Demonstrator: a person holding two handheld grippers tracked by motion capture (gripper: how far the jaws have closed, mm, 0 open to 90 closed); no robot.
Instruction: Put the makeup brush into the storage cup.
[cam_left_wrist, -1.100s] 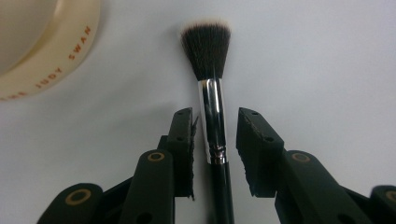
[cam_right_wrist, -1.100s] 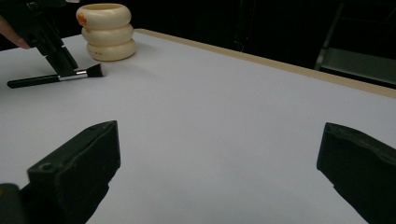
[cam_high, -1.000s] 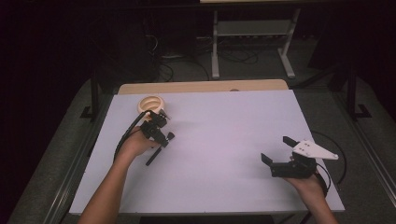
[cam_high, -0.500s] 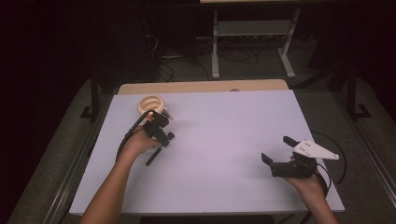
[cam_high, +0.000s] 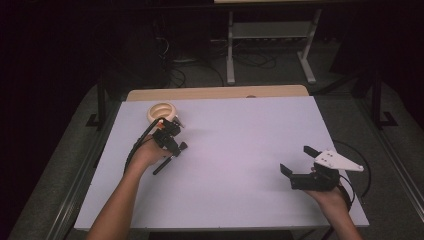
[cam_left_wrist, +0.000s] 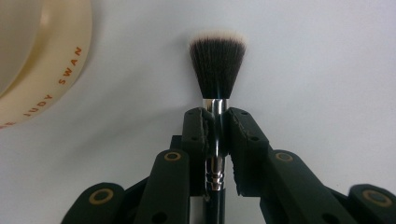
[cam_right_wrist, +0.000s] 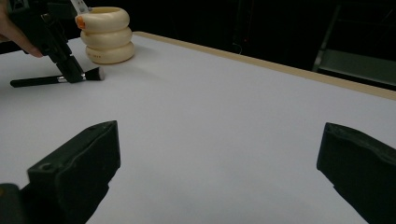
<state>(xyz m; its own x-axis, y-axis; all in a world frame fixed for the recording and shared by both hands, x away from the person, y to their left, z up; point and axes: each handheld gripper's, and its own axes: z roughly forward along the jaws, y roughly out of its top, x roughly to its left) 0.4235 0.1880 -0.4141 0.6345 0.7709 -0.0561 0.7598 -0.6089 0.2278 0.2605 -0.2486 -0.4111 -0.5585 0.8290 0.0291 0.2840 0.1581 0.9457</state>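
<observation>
Left hand-held gripper (cam_left_wrist: 215, 133): angled down, clamped on brush (cam_left_wrist: 217, 74) ferrule
Brush: black handle, chrome ferrule, white-tipped dark bristles
Right hand-held gripper (cam_high: 300, 167): level, jaws spread wide

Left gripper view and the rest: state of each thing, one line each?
makeup brush: clamped at its metal ferrule, bristles forward
left gripper: shut on the brush
right gripper: open, holding nothing
cream holder: upright on the table, apart from the brush
</observation>
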